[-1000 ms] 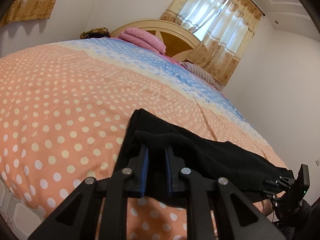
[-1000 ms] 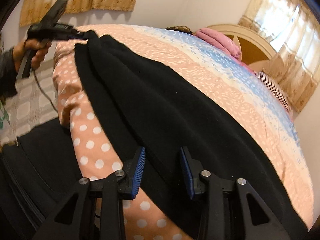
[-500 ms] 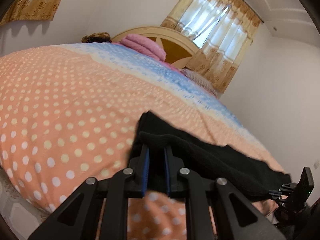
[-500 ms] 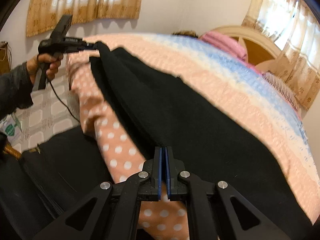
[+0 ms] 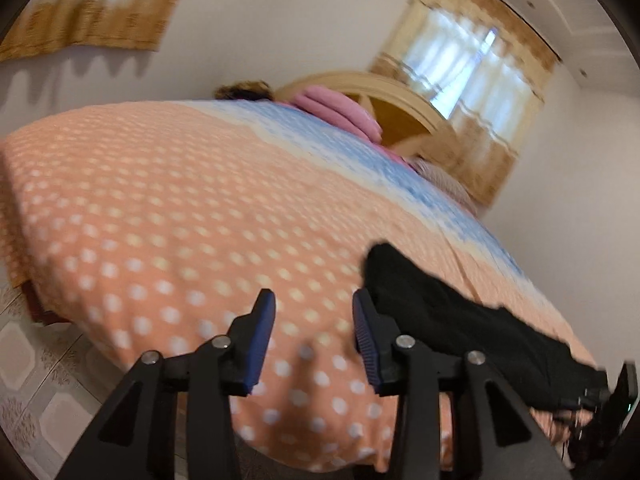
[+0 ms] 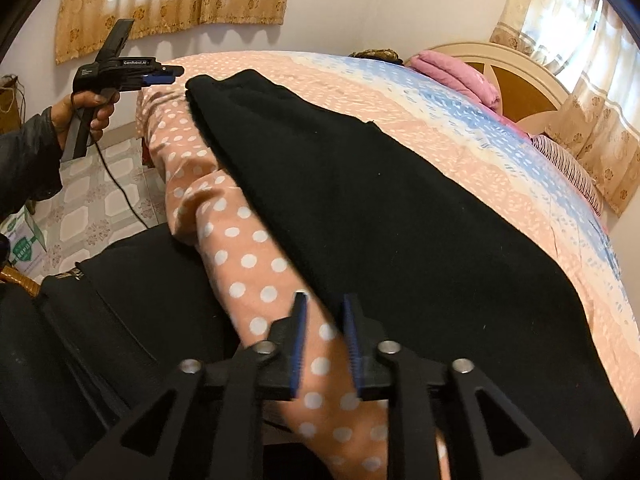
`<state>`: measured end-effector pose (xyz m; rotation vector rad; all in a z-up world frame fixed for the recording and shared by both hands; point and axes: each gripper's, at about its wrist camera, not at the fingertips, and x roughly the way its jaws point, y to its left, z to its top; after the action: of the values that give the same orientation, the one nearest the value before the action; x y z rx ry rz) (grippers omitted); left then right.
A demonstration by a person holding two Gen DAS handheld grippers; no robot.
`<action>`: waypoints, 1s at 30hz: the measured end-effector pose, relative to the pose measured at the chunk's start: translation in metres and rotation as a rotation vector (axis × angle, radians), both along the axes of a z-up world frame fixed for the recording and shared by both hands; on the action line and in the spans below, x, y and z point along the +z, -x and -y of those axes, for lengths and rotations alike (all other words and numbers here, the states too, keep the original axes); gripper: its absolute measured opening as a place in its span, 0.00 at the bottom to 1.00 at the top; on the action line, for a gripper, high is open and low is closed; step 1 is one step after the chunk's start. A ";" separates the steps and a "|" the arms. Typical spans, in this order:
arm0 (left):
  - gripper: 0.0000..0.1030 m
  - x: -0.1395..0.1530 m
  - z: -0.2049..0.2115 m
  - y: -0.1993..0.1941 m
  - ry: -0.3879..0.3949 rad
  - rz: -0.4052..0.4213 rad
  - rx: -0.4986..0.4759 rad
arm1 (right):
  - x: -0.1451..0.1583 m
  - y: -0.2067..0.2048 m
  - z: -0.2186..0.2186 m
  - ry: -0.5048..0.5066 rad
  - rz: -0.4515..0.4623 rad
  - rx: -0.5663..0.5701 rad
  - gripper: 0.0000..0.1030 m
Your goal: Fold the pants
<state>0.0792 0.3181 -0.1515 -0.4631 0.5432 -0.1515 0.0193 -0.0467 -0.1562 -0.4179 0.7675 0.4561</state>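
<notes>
Blurred bedspread [image 5: 168, 216], pants [image 6: 380, 208] edge cropped

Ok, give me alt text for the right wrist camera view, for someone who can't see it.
Black pants lie spread along the near edge of a bed with a polka-dot cover. The right gripper is in front with its fingers opening and nothing between them. At far left a hand holds the left gripper just off the pants' far end.

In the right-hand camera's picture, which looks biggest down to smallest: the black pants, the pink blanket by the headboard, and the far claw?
1. Black pants, by far.
2 and 3. Pink blanket and left claw look alike; both are far off, so unsure.
</notes>
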 end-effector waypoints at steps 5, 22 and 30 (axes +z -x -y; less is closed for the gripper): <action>0.41 0.027 0.032 -0.008 -0.017 0.048 -0.057 | 0.003 -0.003 0.001 -0.015 0.019 -0.022 0.33; 0.74 0.029 0.141 -0.021 -0.273 0.043 -0.190 | 0.026 -0.001 0.082 -0.071 0.079 -0.315 0.46; 0.80 0.059 0.237 -0.004 -0.312 0.095 -0.421 | 0.074 0.045 0.201 -0.140 0.192 -0.628 0.46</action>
<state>0.0835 0.0812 -0.0925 -0.0319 0.5541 -0.4819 -0.0257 -0.2478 -0.0823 -0.0729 0.6347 -0.1185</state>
